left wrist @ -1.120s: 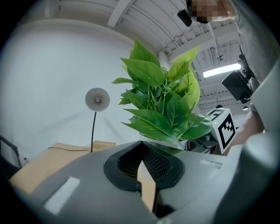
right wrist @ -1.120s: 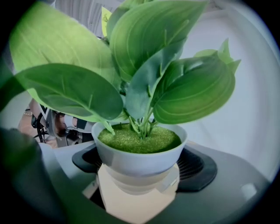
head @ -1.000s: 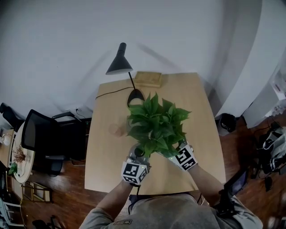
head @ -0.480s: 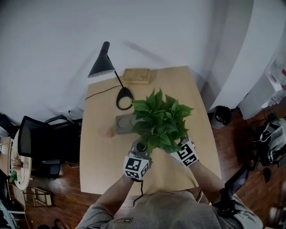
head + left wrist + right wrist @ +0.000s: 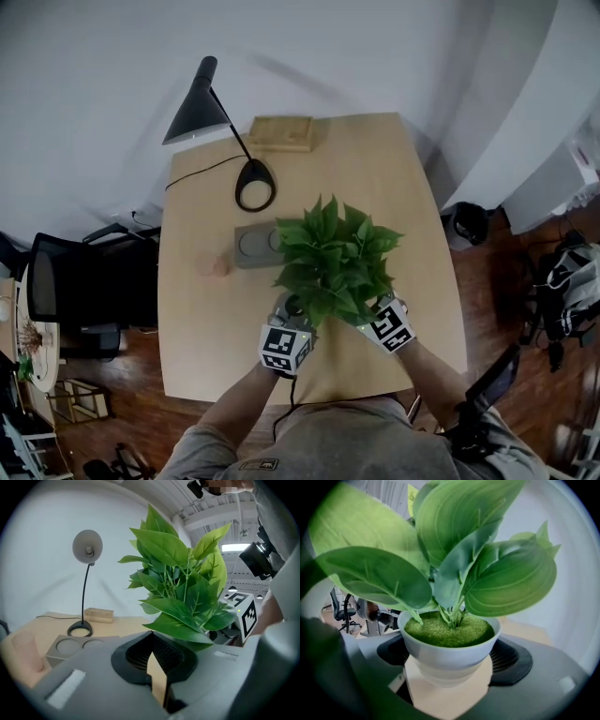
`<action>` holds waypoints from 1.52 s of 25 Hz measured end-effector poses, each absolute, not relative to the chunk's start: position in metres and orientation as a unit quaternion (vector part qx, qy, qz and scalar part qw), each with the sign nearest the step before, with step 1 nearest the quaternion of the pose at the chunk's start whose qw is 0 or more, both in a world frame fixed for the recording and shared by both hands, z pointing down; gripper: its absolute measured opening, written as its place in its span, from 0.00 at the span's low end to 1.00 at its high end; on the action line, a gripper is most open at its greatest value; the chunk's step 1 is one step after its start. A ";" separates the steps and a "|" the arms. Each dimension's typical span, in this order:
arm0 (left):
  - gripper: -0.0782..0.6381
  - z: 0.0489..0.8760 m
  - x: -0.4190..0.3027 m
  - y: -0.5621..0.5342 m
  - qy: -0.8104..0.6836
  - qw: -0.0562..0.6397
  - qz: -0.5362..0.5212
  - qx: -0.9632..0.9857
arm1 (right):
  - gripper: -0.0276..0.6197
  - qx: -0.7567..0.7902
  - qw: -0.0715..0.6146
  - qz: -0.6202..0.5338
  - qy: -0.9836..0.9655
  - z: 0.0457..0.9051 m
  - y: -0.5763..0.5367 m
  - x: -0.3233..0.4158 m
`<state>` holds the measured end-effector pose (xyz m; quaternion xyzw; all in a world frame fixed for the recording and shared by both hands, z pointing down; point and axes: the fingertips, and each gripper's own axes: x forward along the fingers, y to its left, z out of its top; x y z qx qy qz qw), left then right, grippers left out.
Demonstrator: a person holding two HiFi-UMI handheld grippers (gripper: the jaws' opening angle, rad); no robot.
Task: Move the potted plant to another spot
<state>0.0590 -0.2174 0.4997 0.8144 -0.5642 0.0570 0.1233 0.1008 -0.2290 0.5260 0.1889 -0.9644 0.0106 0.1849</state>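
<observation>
Plant (image 5: 333,262) nearer, in right hand-held gripper (image 5: 449,667)

Pale wooden surface (image 5: 375,178) fills the middle of the head view. Upper left on it, a black desk lamp (image 5: 195,114), cone shade tilted out past the edge, thin stem running down to its round base (image 5: 255,185). A black cable (image 5: 202,172) trails from that base toward the left edge. Just above, at the far edge, lies a flat wooden block (image 5: 280,133). Below the base sits a grey holder (image 5: 255,246) with two round recesses, and just left of it a small pinkish cup (image 5: 212,264), upright. Off the surface, a black office chair (image 5: 66,295) at the left, a black bin (image 5: 469,222) at the right, dark wood floor (image 5: 497,300) beneath.
</observation>
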 end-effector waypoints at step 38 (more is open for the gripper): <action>0.10 0.606 0.017 -0.202 -0.569 0.202 0.117 0.788 | 0.86 0.168 0.226 -0.008 -0.959 0.641 -0.209 0.068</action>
